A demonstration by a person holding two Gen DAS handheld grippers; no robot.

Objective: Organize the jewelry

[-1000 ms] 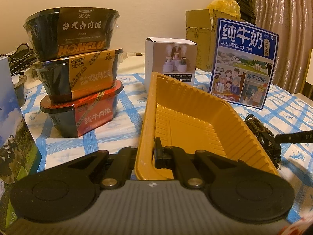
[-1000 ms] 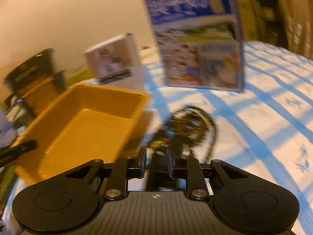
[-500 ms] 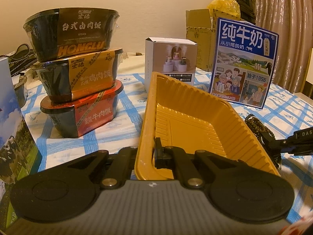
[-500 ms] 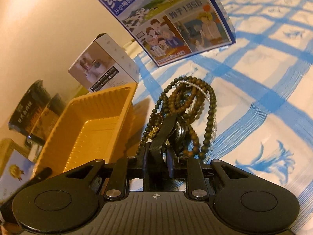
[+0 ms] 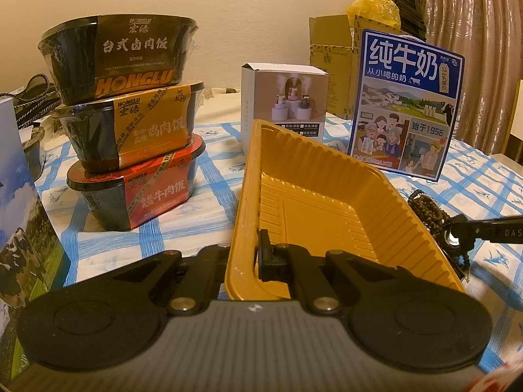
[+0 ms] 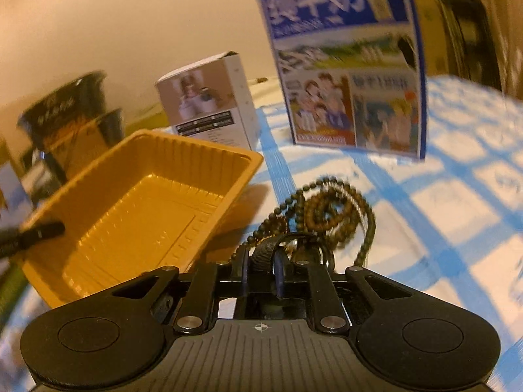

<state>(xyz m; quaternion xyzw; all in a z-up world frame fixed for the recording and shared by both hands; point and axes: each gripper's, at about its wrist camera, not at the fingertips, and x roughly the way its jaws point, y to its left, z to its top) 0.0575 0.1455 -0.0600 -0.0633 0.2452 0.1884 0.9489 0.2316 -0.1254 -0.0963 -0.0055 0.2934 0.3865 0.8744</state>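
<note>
A yellow ribbed plastic tray stands on the blue-checked cloth and also shows in the right wrist view. My left gripper is shut on the tray's near rim. A pile of dark bead necklaces lies right of the tray and shows in the left wrist view. My right gripper is shut on a black strap of that jewelry pile, close to the tray's right side. In the left wrist view the right gripper reaches in from the right edge.
Three stacked Honglu meal bowls stand to the left. A white box and a blue milk carton stand behind the tray. A cow-print carton is at the near left. Cardboard boxes and a curtain are behind.
My right gripper has closed on the strap and has tilted and shifted towards the tray, stirring the beads. My left gripper and the tray have stayed still.
</note>
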